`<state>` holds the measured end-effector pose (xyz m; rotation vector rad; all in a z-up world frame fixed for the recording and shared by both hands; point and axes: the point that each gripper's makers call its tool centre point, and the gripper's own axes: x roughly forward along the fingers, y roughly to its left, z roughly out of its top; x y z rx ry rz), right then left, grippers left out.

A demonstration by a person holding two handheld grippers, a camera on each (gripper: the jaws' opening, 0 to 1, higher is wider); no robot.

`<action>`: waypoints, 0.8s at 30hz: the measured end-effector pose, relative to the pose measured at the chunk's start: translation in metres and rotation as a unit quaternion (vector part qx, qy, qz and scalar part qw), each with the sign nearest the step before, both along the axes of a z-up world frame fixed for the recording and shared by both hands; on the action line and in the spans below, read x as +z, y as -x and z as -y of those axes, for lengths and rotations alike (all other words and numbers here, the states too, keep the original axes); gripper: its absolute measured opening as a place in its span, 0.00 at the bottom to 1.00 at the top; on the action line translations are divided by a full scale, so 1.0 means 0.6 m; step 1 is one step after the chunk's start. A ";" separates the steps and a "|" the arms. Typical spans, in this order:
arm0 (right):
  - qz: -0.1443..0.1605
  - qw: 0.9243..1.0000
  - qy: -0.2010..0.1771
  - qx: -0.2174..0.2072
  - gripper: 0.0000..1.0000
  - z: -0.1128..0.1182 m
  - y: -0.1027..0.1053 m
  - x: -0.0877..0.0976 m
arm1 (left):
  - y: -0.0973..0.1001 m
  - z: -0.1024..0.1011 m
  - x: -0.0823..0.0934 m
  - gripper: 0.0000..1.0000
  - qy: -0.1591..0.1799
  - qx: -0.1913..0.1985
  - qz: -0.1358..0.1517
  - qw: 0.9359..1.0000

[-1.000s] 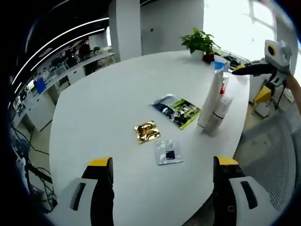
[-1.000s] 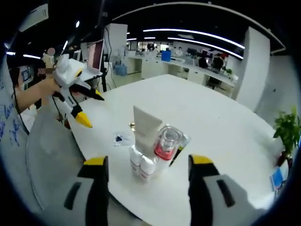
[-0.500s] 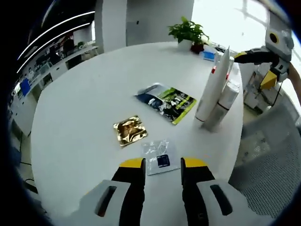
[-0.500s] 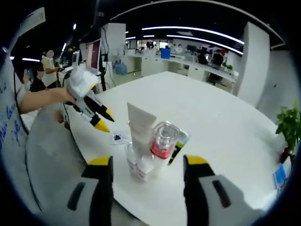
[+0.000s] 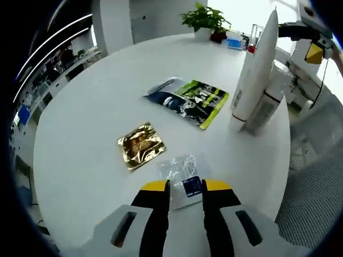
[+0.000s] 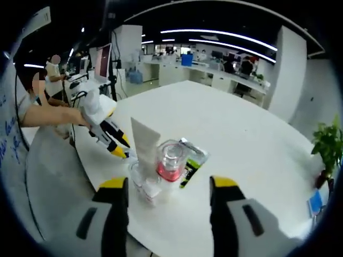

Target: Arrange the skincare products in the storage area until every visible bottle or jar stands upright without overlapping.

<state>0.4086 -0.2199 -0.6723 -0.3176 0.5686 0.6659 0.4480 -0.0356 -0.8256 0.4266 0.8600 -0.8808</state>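
Note:
A tall white tube (image 5: 256, 69) stands upright near the table's edge, with small white bottles (image 5: 270, 101) touching it. From the right gripper view, the tube (image 6: 143, 140), a clear jar with pink contents (image 6: 170, 159) and the small bottles (image 6: 142, 181) form a tight upright cluster. My right gripper (image 6: 169, 184) is wide open just in front of that cluster, holding nothing. My left gripper (image 5: 186, 187) is low over a clear sachet with a dark blue square (image 5: 182, 172). Its jaws are narrowed to a small gap, with the sachet's near edge between them. The left gripper (image 6: 121, 147) is beside the cluster, held by a hand.
A gold foil sachet (image 5: 140, 144) and a green-and-blue packet (image 5: 187, 99) lie flat on the round white table (image 5: 91, 107). A potted plant (image 5: 206, 16) stands at the far edge. A mesh chair (image 5: 316, 182) is close to the table's near side.
My left gripper has dropped toward the clear sachet and its jaws have gone from wide apart to a narrow gap. The right gripper stays open, shifted slightly past the cluster.

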 end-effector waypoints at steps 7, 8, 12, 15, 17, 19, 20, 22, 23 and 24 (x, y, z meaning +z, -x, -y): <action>0.002 1.000 0.000 -0.003 0.62 0.009 -0.012 0.001 | -0.025 -0.004 -0.001 0.26 -0.005 0.010 0.012 1.000; 0.001 1.000 0.000 -0.004 0.62 0.012 -0.014 0.001 | -0.026 -0.004 -0.001 0.26 -0.004 0.011 0.010 1.000; -0.004 1.000 -0.006 -0.005 0.61 0.019 -0.020 -0.001 | -0.045 -0.005 -0.002 0.26 0.002 0.014 0.014 1.000; -0.007 1.000 -0.009 -0.008 0.61 0.023 -0.025 -0.005 | -0.064 -0.007 -0.002 0.26 0.005 0.025 0.018 1.000; -0.008 1.000 -0.012 -0.010 0.60 0.027 -0.029 -0.006 | -0.075 -0.008 -0.002 0.26 0.012 0.036 0.014 0.999; -0.010 1.000 -0.013 -0.011 0.59 0.031 -0.032 -0.006 | -0.085 -0.010 -0.002 0.26 0.015 0.042 0.016 0.999; -0.011 1.000 -0.012 -0.011 0.59 0.033 -0.033 -0.006 | -0.089 -0.011 -0.002 0.26 0.016 0.044 0.016 0.999; -0.012 1.000 -0.012 -0.012 0.59 0.039 -0.036 -0.006 | -0.099 -0.013 -0.002 0.26 0.018 0.049 0.017 0.998; -0.013 1.000 -0.013 -0.015 0.58 0.044 -0.040 -0.005 | -0.104 -0.014 -0.002 0.26 0.018 0.051 0.017 0.998; -0.013 1.000 -0.014 -0.016 0.58 0.046 -0.041 -0.005 | -0.110 -0.016 -0.002 0.26 0.018 0.053 0.018 0.998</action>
